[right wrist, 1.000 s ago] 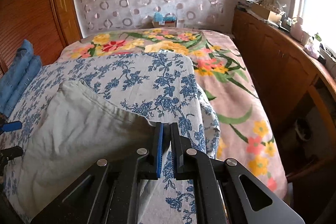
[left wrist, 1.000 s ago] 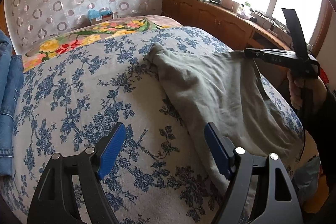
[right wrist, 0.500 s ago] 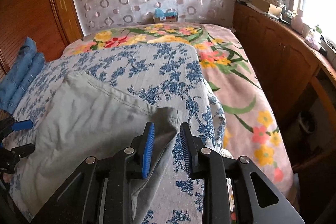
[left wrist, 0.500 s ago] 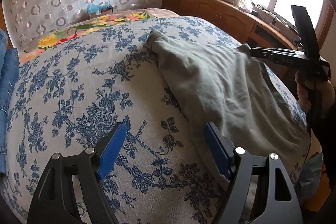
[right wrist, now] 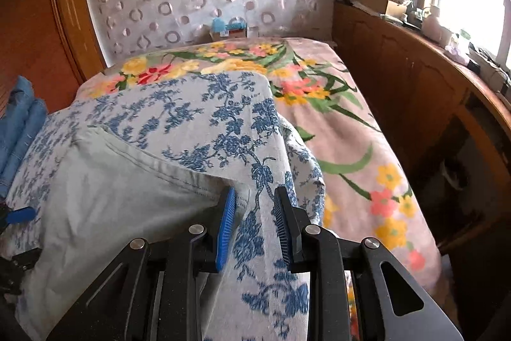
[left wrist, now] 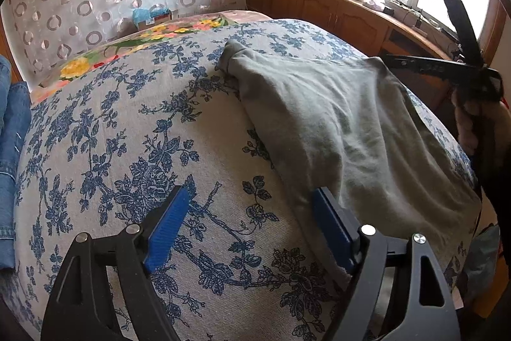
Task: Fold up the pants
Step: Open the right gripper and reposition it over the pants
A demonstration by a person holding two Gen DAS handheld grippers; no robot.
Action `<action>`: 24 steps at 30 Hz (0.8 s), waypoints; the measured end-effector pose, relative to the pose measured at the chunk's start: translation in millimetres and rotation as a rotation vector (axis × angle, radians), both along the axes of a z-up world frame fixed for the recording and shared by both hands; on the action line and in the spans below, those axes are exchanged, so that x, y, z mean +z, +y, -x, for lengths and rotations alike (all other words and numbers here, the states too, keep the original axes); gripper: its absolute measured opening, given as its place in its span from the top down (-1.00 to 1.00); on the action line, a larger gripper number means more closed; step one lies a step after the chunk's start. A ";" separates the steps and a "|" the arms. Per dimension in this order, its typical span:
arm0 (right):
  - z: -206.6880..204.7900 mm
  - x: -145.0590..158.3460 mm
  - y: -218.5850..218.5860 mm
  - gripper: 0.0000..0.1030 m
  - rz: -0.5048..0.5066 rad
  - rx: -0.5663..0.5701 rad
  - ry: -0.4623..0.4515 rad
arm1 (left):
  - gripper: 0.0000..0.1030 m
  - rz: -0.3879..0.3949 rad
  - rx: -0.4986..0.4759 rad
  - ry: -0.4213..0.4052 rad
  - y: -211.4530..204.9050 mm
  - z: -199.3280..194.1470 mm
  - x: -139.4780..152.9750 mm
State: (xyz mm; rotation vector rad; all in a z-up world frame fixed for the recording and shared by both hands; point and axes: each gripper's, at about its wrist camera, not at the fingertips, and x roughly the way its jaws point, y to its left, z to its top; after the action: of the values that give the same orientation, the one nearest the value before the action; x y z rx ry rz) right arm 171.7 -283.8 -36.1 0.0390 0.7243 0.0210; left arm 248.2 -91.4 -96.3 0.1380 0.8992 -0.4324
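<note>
Grey-green pants [left wrist: 335, 123] lie spread on the blue-flowered bed cover [left wrist: 127, 133]. My left gripper [left wrist: 250, 192] hovers low over the cover at the pants' near left edge. Its jaws are wide and opening, with only cover between them; its right pad [left wrist: 332, 226] rests against the cloth's edge. My right gripper [right wrist: 254, 192] is at the far right corner of the pants [right wrist: 111, 190]. Its jaws stand slightly apart, the pants' corner and cover lie loose between them, and the pads do not press. A person's hand [left wrist: 469, 123] holds it.
Folded blue jeans [left wrist: 9, 133] lie at the bed's left side. A flowered blanket [right wrist: 351, 133] covers the far and right part of the bed. A wooden cabinet [right wrist: 415, 85] with clutter on top runs under the window on the right.
My right gripper's jaws, shut on the pants' corner a second ago, have parted and the corner lies down on the bed. The left gripper has barely moved.
</note>
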 end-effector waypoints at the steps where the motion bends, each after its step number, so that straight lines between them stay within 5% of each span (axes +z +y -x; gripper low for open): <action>1: 6.4 2.8 1.0 0.49 0.003 0.004 -0.008 | -0.58 -0.002 0.000 0.000 -1.5 -0.3 0.2; 24: 181.3 -13.2 9.7 0.49 -0.075 0.060 0.030 | -0.62 -0.024 0.007 -0.019 -0.6 4.5 7.8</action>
State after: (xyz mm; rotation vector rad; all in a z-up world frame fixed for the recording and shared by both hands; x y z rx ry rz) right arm -9.7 -274.1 -49.3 0.0897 0.7549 0.1047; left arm 243.7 -91.9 -88.5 0.1600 0.8864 -0.4131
